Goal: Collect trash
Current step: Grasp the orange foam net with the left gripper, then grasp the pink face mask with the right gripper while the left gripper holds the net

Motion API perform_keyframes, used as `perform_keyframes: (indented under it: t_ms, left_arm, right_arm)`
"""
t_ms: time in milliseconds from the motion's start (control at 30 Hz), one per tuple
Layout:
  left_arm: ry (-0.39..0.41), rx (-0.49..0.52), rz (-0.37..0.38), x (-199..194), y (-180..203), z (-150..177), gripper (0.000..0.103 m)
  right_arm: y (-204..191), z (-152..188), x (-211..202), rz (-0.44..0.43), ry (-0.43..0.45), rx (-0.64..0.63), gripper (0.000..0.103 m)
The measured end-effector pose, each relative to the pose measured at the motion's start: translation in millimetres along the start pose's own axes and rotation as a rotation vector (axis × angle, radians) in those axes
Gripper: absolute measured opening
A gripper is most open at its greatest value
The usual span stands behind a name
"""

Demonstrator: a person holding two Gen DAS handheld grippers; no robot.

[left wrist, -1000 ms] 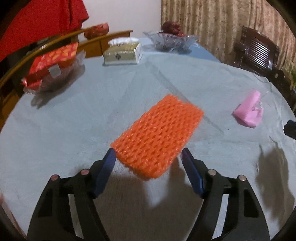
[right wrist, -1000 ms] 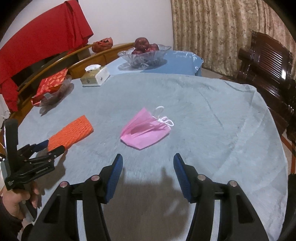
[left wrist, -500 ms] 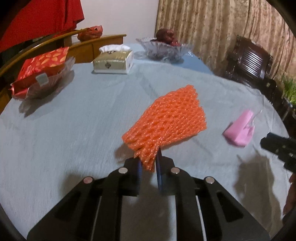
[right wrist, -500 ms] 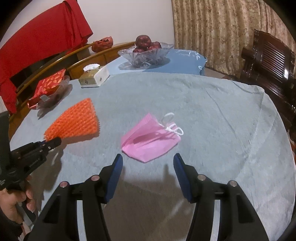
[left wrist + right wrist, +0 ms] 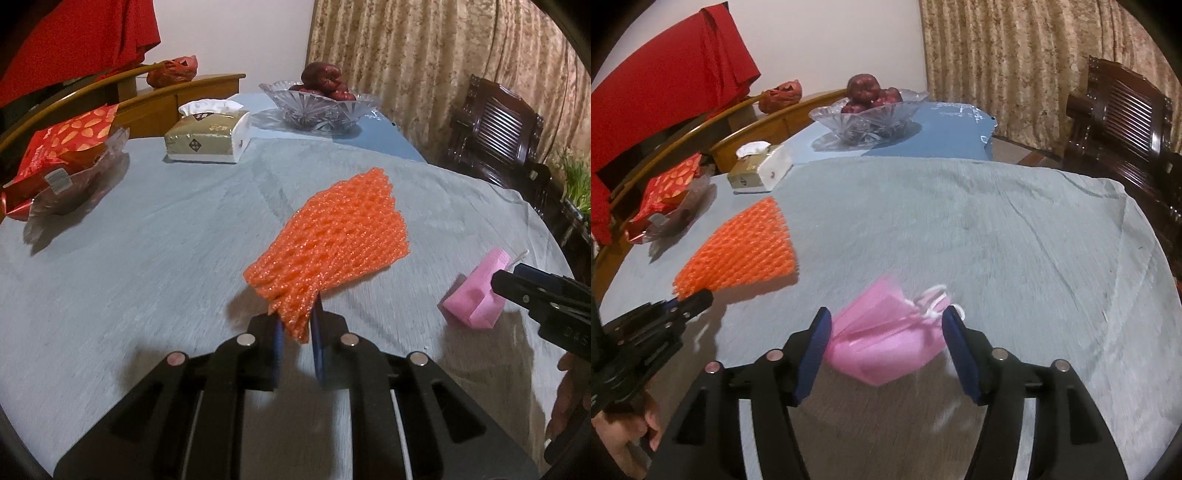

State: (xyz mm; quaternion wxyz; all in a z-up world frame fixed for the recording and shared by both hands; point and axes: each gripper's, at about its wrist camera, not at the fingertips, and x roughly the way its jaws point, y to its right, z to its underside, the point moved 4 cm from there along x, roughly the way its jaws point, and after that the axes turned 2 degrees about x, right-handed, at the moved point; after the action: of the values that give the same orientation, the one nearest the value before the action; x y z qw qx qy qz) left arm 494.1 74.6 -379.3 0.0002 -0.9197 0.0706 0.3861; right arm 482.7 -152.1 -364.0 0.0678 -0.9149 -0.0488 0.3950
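Observation:
An orange foam net sleeve (image 5: pixel 332 240) is pinched at its near end by my left gripper (image 5: pixel 297 328), which is shut on it and holds it lifted off the grey cloth. The same orange net (image 5: pixel 742 247) and the left gripper (image 5: pixel 690 302) show at the left of the right wrist view. A pink face mask (image 5: pixel 886 339) with white ear loops lies on the cloth between the fingers of my right gripper (image 5: pixel 886 334). Those jaws are opening and the pads stand clear of the mask. In the left wrist view the pink mask (image 5: pixel 476 295) sits at the right.
A grey cloth covers the round table (image 5: pixel 960 221). At the back stand a tissue box (image 5: pixel 207 138), a glass fruit bowl (image 5: pixel 317 107) and a red snack bag (image 5: pixel 59 155). A dark wooden chair (image 5: pixel 1123 122) is at the right. A hand (image 5: pixel 624 435) holds the left gripper.
My left gripper closed on the orange net and lifted it off the cloth. My right gripper moved forward until the pink mask lies between its fingers, and its jaws widened.

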Motion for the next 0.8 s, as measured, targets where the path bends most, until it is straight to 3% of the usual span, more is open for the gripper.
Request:
perform_keyframes:
  t_ms: [100, 167, 267, 300, 433, 800]
  left_arm:
    - [-0.007, -0.006, 0.006, 2.9, -1.8, 0.9, 0.012]
    - [-0.01, -0.011, 0.009, 4.0, -2.8, 2.9, 0.012]
    - [-0.015, -0.006, 0.01, 5.5, -1.8, 4.9, 0.012]
    - [-0.017, -0.006, 0.01, 5.6, -1.6, 5.3, 0.012]
    - [-0.012, -0.004, 0.011, 3.3, 0.4, 5.1, 0.012]
    - [0.016, 0.015, 0.008, -24.7, 14.3, -0.4, 0.012]
  right_arm:
    - [1.4, 1.6, 14.9, 0.001, -0.036, 0.008, 0.064]
    - [1.6, 6.1, 24.3, -0.012, -0.07, 0.007, 0.059]
    - [3.6, 11.9, 29.7, -0.027, -0.085, 0.002, 0.04]
    - [3.8, 13.1, 30.9, -0.042, -0.096, 0.002, 0.025]
    - [0.2, 17.7, 27.1, -0.067, -0.103, -0.021, 0.006]
    - [3.7, 12.7, -12.0, -0.08, -0.054, -0.028, 0.002]
